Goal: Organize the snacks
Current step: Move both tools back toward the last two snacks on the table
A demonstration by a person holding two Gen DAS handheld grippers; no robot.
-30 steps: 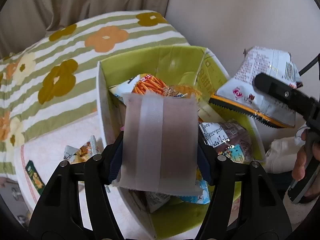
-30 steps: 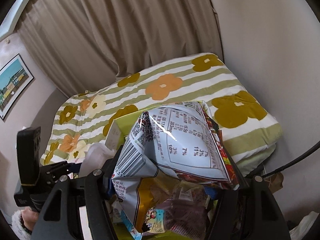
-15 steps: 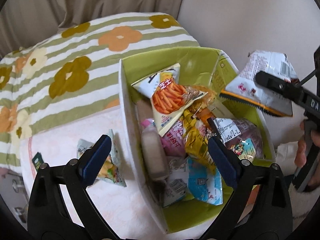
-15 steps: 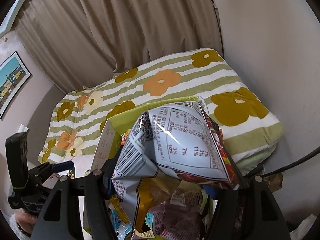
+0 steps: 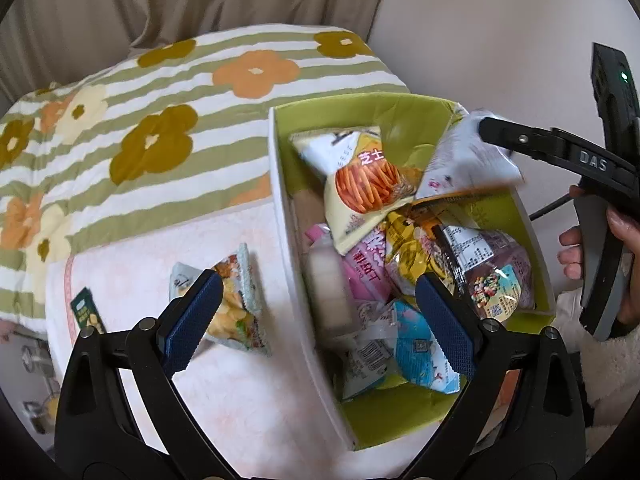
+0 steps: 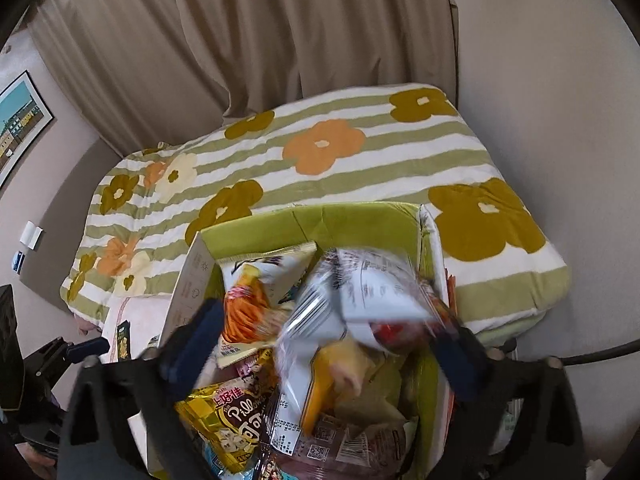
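A green-lined cardboard box point(image 5: 404, 424) holds several snack packets, among them an orange-stick bag point(image 5: 360, 188) and a pale brown packet point(image 5: 328, 284) at its left wall. My left gripper point(image 5: 316, 320) is open and empty above the box's near left wall. My right gripper point(image 6: 324, 344) has its jaws spread wide over the box; a white chip bag point(image 6: 360, 292) lies blurred between them, tilting down into the box. It also shows in the left wrist view point(image 5: 464, 160) at the box's far right.
Two small snack packets point(image 5: 232, 304) and a green packet point(image 5: 86, 312) lie on the pink cloth point(image 5: 224, 400) left of the box. A flowered striped quilt point(image 5: 160, 120) lies behind. A wall point(image 5: 500, 28) stands right of the box.
My left gripper opened and dropped the pale brown packet into the box, then drew back. My right gripper opened, and the white chip bag is dropping into the box.
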